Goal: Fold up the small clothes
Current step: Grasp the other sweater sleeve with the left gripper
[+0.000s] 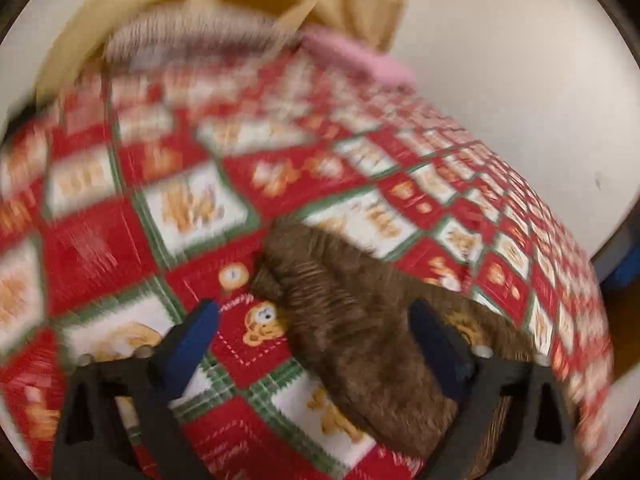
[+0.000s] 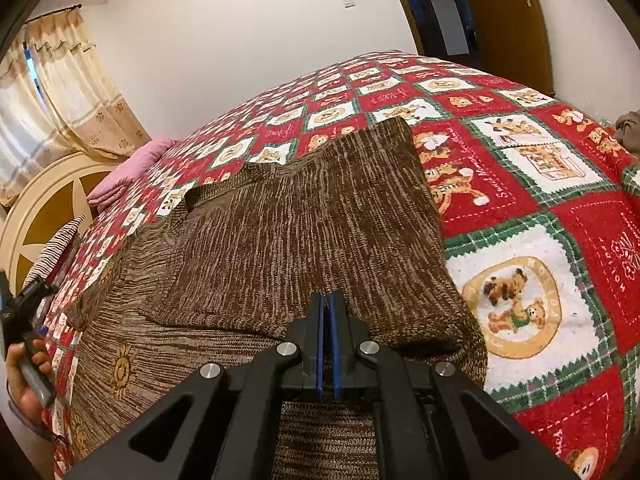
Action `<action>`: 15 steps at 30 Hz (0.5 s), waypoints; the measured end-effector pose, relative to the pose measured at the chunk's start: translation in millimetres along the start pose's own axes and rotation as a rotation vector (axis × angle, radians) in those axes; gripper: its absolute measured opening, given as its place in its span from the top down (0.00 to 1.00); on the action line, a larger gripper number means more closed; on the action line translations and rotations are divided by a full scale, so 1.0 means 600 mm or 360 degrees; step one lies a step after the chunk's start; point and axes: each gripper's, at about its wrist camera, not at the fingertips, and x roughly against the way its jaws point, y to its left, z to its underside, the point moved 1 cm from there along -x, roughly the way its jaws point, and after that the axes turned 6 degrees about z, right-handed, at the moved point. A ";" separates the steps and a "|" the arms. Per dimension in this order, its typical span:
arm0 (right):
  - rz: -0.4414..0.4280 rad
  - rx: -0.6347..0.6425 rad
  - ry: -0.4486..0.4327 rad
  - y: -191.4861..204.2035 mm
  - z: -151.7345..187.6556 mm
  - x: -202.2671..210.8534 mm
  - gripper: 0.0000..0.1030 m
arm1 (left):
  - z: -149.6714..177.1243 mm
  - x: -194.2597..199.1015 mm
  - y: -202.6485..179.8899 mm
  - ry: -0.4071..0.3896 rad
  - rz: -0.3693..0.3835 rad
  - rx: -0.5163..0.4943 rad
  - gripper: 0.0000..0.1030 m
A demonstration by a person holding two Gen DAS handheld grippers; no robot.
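Note:
A brown knit sweater (image 2: pixel 296 232) with a sun motif lies partly folded on the red, green and white bear-patterned bedspread (image 2: pixel 520 200). One part is laid over the body. My right gripper (image 2: pixel 328 300) is shut with its pads together just above the sweater's near part; nothing shows between the pads. In the blurred left wrist view, my left gripper (image 1: pixel 316 320) is open, with a sleeve or edge of the sweater (image 1: pixel 352 320) lying between its fingers. The left gripper, held in a hand, also shows at the left edge of the right wrist view (image 2: pixel 20 312).
A pink folded cloth (image 2: pixel 128 168) and a striped pillow (image 2: pixel 56 248) lie by the cream headboard (image 2: pixel 44 200). Curtains (image 2: pixel 60 92) hang behind. A brown garment (image 2: pixel 630 128) sits at the bed's far right edge. A wooden door (image 2: pixel 504 20) stands beyond.

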 end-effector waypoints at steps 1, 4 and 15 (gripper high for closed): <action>0.0003 0.0002 0.0000 0.000 0.000 0.000 0.97 | -0.003 -0.024 0.003 0.0086 0.0048 0.0045 0.25; 0.0009 0.0004 0.0001 0.001 0.000 0.000 0.97 | -0.001 -0.065 -0.021 0.0158 0.0084 -0.0020 0.31; 0.0004 -0.0003 -0.0003 0.001 -0.001 0.000 0.97 | 0.033 0.026 -0.186 -0.0137 0.0404 -0.0679 0.89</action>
